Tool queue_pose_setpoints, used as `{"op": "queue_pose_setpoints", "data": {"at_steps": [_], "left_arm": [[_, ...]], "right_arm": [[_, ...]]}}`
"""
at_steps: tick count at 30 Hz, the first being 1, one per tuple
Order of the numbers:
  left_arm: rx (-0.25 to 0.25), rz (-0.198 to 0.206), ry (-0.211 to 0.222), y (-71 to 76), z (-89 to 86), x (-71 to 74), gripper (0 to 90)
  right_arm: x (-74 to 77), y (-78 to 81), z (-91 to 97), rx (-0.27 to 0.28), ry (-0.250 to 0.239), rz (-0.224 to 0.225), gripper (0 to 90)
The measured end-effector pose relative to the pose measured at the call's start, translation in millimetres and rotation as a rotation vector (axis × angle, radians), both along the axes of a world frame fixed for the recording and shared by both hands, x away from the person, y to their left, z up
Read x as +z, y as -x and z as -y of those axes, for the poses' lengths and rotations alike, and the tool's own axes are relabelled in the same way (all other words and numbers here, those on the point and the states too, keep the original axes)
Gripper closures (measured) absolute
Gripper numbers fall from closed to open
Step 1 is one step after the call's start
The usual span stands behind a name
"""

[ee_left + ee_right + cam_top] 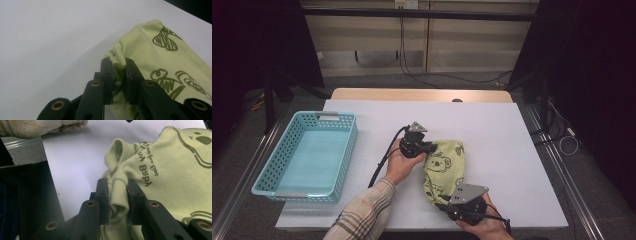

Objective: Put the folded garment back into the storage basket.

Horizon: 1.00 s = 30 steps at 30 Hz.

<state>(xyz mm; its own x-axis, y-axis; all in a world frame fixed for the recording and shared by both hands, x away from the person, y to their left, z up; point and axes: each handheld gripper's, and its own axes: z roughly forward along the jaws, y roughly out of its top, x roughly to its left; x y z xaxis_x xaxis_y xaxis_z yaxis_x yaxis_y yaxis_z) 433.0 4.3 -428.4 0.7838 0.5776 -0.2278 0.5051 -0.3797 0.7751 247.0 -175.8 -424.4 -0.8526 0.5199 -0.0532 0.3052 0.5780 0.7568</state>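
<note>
Pale green cloth [444,167] printed with dark cartoon bears lies bunched on the white table [492,130] between our two hands. From above we also see a turquoise basket [337,155] well to the left. Our left gripper [119,67] is clenched on a gathered fold at the far end; our right gripper [117,188] pinches a ribbed hem at the near end

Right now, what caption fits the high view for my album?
Two grippers pinch a green printed cloth beside a blue basket.
</note>
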Motion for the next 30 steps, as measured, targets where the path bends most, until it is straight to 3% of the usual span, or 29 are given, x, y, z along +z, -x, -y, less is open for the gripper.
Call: {"op": "queue_pose_setpoints", "data": {"at_steps": [3,20,24,30], "left_arm": [[-0.007,0.020,-0.003,-1.0,-1.6,2.0,80.1],[0.000,0.036,0.012,0.2,-5.6,15.7,80.1],[-0.009,0.049,-0.004,-0.5,-9.6,19.7,80.1],[0.007,0.055,0.013,-0.7,-13.1,24.6,80.1]], "right_arm": [[1.4,0.1,0.1,-0.001,-0.011,0.001,75.0],[9.8,-1.9,-2.7,0.008,-0.034,0.022,75.1],[12.3,-1.1,-3.9,0.007,-0.045,0.022,75.1],[16.7,-2.7,-5.8,0.011,-0.053,0.029,75.2]]}}
